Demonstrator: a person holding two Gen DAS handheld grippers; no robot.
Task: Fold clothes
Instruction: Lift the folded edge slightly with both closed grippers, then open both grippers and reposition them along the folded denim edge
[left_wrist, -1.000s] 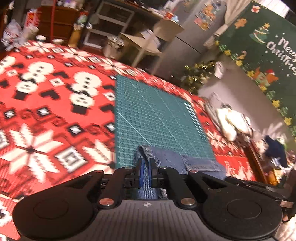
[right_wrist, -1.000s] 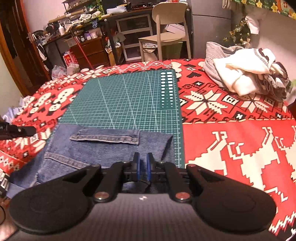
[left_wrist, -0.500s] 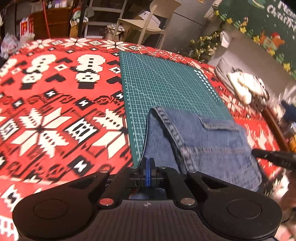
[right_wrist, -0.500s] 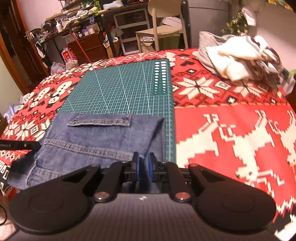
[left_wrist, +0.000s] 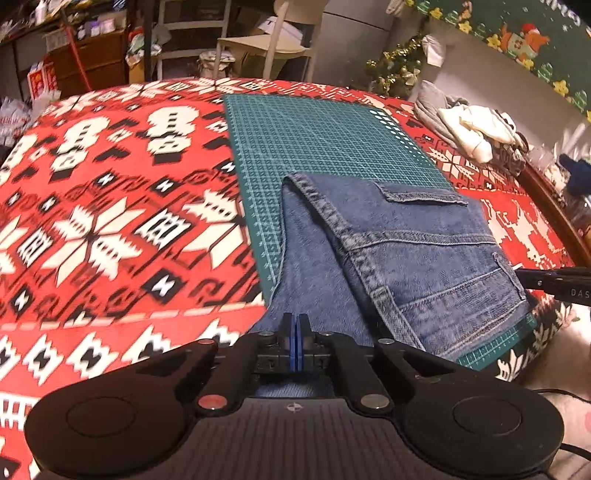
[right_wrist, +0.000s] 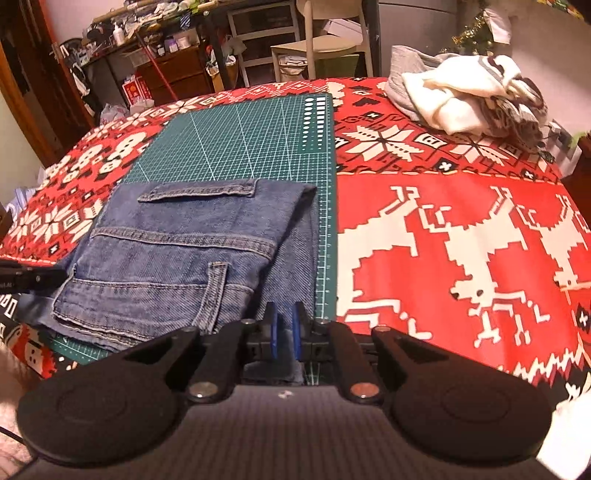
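The folded pair of blue denim jeans (right_wrist: 184, 254) lies on the near end of the green gridded cutting mat (right_wrist: 240, 140), which sits on the red Christmas-patterned table cover (right_wrist: 443, 229). One fold at least looks done: the waistband and belt loop lie doubled over the leg cloth, and more cloth trails off the table's near edge toward both grippers, so further folding is probably left. The left gripper (left_wrist: 294, 332) has its blue pads pressed together, seemingly pinching a thin layer of denim at the near edge, though the cloth between them is hard to make out. The right gripper (right_wrist: 284, 332) has its jaws narrowly apart with denim running up between them, apparently clamped on a thicker bunch; they have just closed a little further. The far half of the mat is bare, giving room to carry the cloth forward. A heap of white and grey clothes (right_wrist: 465, 99) sits well apart at the far right corner, and the mat's near edge meets the table's drop
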